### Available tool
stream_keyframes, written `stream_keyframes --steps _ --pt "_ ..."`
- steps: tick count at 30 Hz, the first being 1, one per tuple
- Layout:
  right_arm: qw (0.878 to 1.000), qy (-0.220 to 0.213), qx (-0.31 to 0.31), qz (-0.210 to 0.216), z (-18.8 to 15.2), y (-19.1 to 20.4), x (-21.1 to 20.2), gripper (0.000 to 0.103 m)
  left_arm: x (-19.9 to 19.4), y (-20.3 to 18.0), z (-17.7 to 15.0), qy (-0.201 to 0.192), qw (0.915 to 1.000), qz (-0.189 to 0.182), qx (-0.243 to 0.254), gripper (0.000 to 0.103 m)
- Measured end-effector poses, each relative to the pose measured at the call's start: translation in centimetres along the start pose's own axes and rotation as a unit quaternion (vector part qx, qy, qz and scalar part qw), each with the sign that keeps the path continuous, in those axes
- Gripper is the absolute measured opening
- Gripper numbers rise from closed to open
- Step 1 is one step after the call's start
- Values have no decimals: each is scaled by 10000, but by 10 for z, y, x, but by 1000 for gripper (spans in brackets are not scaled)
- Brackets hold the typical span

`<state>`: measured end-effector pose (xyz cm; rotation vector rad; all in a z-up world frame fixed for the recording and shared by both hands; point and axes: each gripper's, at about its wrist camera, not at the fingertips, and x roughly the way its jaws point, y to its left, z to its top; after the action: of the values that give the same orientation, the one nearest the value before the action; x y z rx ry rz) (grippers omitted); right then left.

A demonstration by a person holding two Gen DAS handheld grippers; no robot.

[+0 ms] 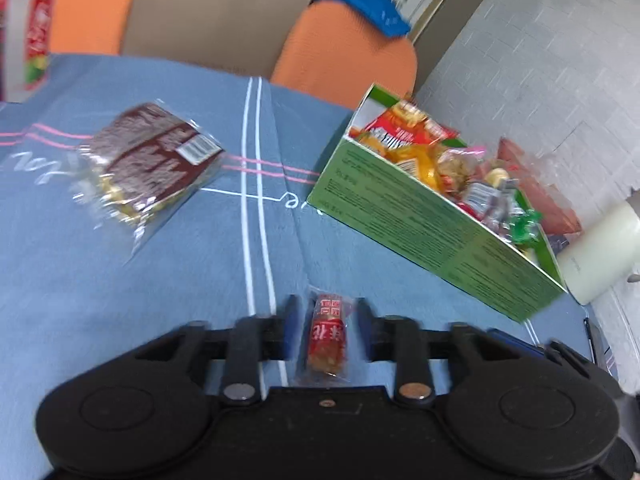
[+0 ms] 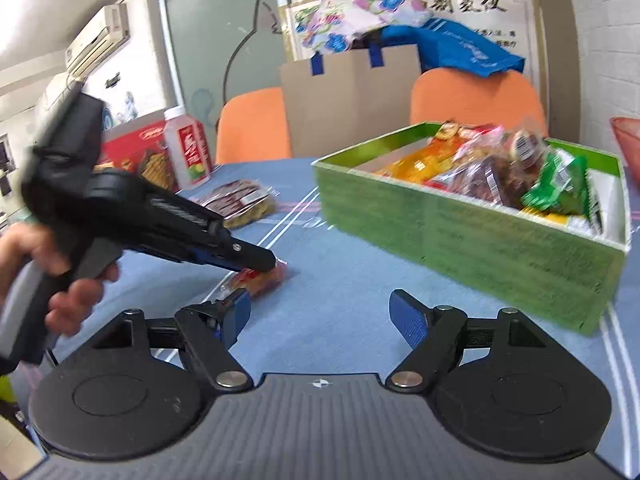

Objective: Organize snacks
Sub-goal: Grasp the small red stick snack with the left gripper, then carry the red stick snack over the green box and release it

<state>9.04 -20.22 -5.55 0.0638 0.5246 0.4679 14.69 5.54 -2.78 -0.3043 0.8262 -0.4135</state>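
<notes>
Your left claw (image 1: 326, 330) is spread, its blue pads either side of a small red snack bar (image 1: 327, 340) lying on the blue-clothed bench (image 1: 180, 280) — the pads don't press on the wrapper. Your right claw (image 2: 320, 316) is spread wide too, with nothing between its fingers, hovering just beside the left one. The green box (image 1: 420, 216), already full of snacks, stands to the right of the bar; a brown packet (image 1: 150, 156) lies well apart on the cloth to the left.
</notes>
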Motion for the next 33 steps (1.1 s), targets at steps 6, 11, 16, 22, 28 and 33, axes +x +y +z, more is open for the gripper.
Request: stream_keyframes --steps 6,11,16,22,28,33 --pt "9984 326 33 461 1 29 19 103 -22 6 -8 -84 9997 -110 -211 99" --pt "9969 481 -94 612 13 51 46 103 -8 -3 2 160 9996 -131 -209 99" --pt "9971 689 -36 315 16 48 67 74 7 -3 4 357 9991 -12 -215 78" --pt "9980 586 -81 233 8 38 50 40 10 -17 -7 295 9995 -98 -68 58" --pt "9998 149 -142 2 9 27 24 38 6 -47 -1 28 9996 -250 150 58" --pt "9986 -401 -196 -278 25 10 5 38 9 -81 21 -237 9977 -440 456 58"
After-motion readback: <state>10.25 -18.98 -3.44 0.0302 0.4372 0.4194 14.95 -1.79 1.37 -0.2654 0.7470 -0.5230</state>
